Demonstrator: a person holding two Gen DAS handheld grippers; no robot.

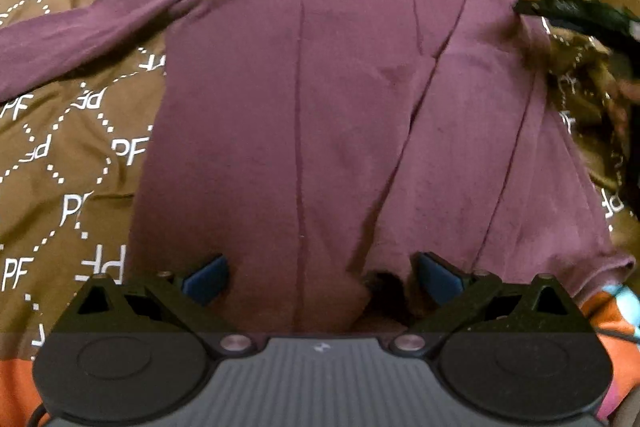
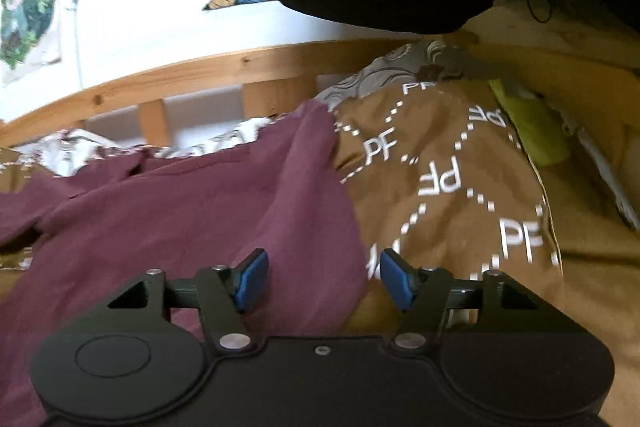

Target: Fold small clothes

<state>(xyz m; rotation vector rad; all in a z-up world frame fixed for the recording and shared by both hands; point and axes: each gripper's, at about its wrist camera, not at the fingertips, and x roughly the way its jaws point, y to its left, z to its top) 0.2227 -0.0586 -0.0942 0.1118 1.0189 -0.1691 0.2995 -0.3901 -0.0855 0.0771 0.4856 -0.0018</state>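
Note:
A maroon long-sleeved shirt [image 1: 304, 99] lies spread on a brown bedcover [image 1: 68, 147] printed with white "PF" letters. Its right side is folded inward and one sleeve stretches out to the left. My left gripper [image 1: 320, 277] is open, its blue pads wide apart over the shirt's near hem. My right gripper [image 2: 323, 279] is open over the shirt's right edge [image 2: 208, 203], with cloth lying between the pads. The right gripper also shows as a dark blurred shape in the left wrist view [image 1: 576, 15] at the shirt's right side.
A wooden bed rail [image 2: 200, 71] with slats runs along the far side, with a white wall behind. A grey-and-white patterned pillow [image 2: 400, 67] lies at the head. A green object [image 2: 532, 127] lies at the right. Orange fabric [image 1: 612, 327] lies at the near edge.

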